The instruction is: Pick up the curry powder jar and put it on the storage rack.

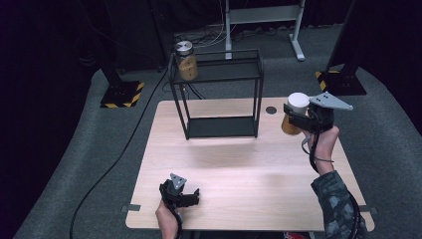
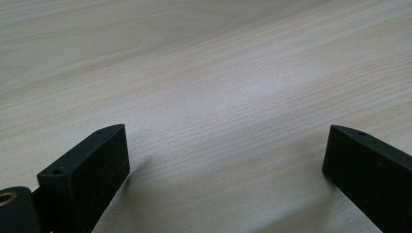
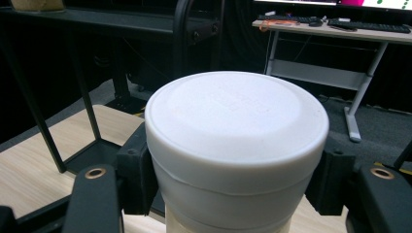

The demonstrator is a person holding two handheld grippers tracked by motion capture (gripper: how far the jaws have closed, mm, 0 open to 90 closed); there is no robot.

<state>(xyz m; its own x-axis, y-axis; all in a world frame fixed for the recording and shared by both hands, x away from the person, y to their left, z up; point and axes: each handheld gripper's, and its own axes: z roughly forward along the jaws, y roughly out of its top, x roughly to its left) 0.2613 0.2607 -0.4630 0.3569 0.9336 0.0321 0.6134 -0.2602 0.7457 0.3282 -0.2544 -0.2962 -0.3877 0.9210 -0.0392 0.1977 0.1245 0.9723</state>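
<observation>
— Where's the white-lidded jar (image 1: 294, 115)?
— Upright between the right gripper (image 3: 233, 194)'s fingers (image 3: 138, 170), which press its lid from both sides, amber body below them.
— Another?
— A silver-lidded jar (image 1: 186, 61), upright on the shelf's top, well apart from them.

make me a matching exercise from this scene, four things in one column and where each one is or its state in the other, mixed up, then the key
Things:
1. silver-lidded jar
2. white-lidded jar
3. left gripper
4. black shelf rack

Places or states:
A. open, low over the near table edge
B. stands at the far side of the table
C. on the rack's top shelf
D. clamped in the right gripper, off the table

Pairs: 1-C, 2-D, 3-A, 4-B
</observation>
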